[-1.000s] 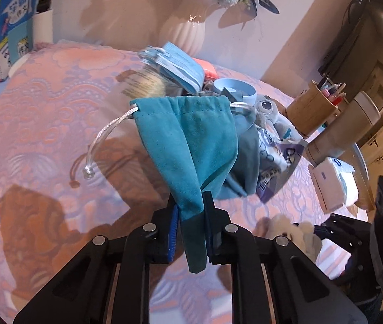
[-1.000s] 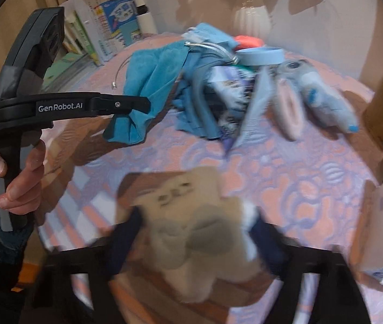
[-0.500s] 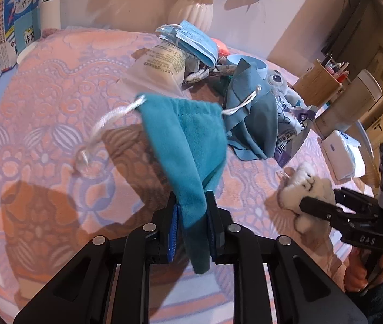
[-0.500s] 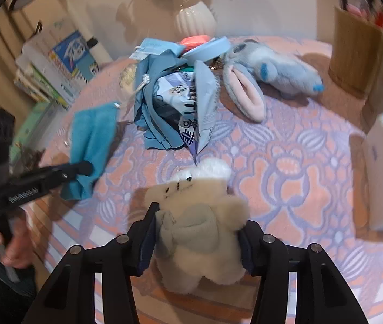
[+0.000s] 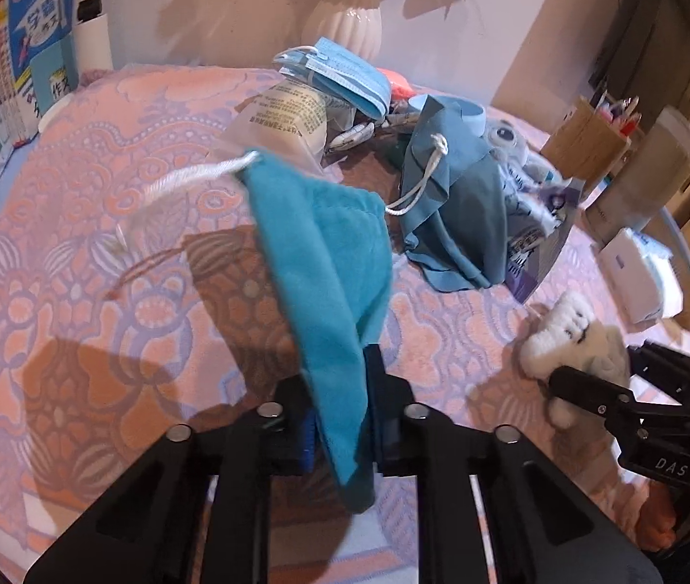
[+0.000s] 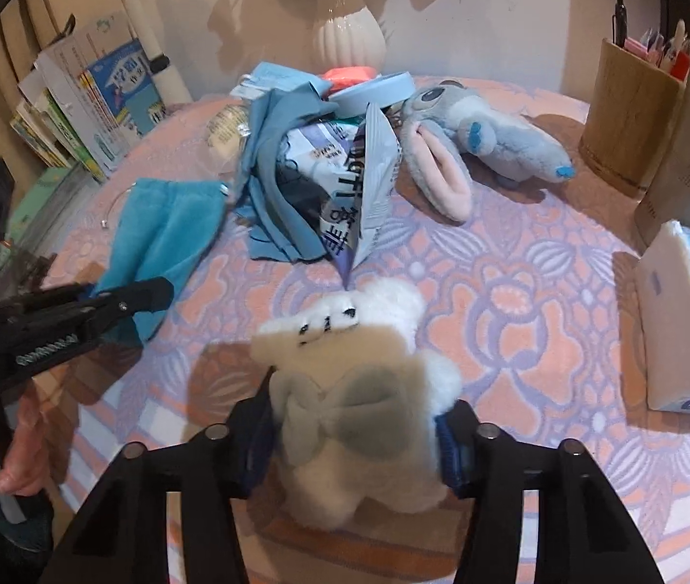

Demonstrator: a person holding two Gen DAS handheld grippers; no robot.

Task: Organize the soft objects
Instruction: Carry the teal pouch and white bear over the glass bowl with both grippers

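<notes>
Warm indoor light, fairly bright, coming from above and behind the cameras. Hard dark shadows fall on the patterned tablecloth: in the left wrist view a big one lies under and left of the teal pouch, in the right wrist view one sits left of the white plush toy. The white vase throws soft flower shadows on the far wall. Strong fisheye bend in both views, black vignette in the corners. The pouch's white cord is smeared by motion blur. The plush's near body is soft, out of focus, and its sunlit top slightly blown out. Far clutter stays reasonably sharp.
</notes>
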